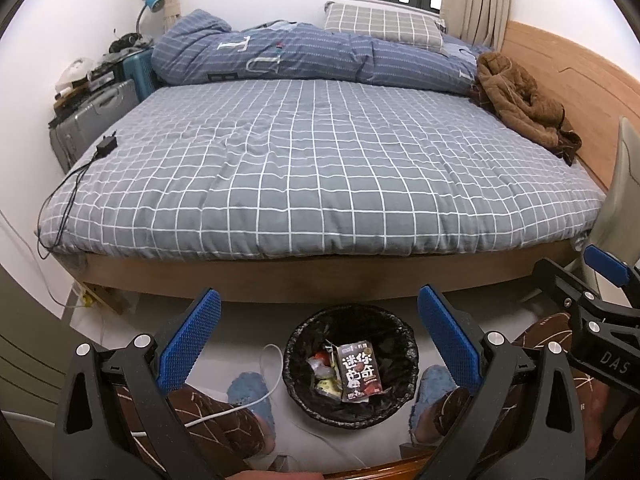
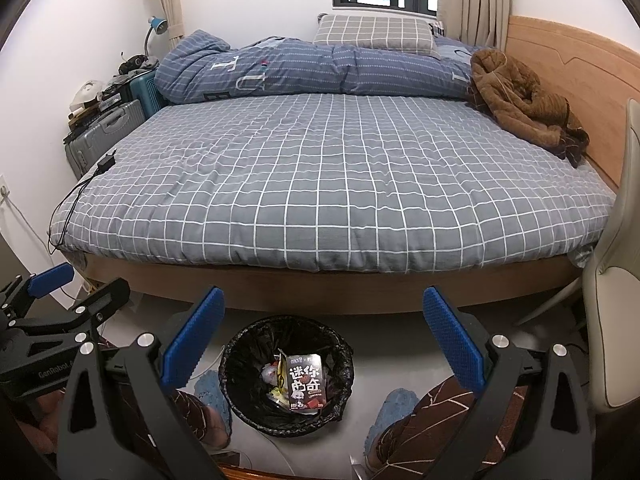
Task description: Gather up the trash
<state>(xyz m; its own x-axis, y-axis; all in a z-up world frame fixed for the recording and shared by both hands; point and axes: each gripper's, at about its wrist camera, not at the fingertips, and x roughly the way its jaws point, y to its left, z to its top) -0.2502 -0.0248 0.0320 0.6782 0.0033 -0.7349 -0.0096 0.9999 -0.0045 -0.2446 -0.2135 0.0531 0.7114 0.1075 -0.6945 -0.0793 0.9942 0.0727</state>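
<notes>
Trash sits down in the black-lined bin (image 1: pixel 351 364) on the floor, right between the person's blue slippers (image 1: pixel 250 394) and just in front of the bed (image 1: pixel 320 168). On top lies a dark snack box (image 1: pixel 358 370) with big white characters on its face, propped at a slant against crumpled wrappers (image 1: pixel 322 368) beneath it. From the right wrist view the same box (image 2: pixel 305 383) leans against the bin's inner wall, the liner (image 2: pixel 244 364) bunched and glossy around the rim.

Both tools hang above the bin with nothing in them. The left gripper (image 1: pixel 320 340) has its blue pads spread wide and released; the right gripper (image 2: pixel 324 340) is equally splayed, empty.

My read: a drop-off is finished, or the round is at its pause. The bedspread shows no litter, only a charger and cable (image 1: pixel 106 146) at its left edge and a brown jacket (image 1: pixel 520 100) by the headboard, neither of which looks like rubbish. So the next move calls for a scan beyond the bed for stray scraps, then a low, open-fingered approach. If nothing turns up, the job is likely near done.
</notes>
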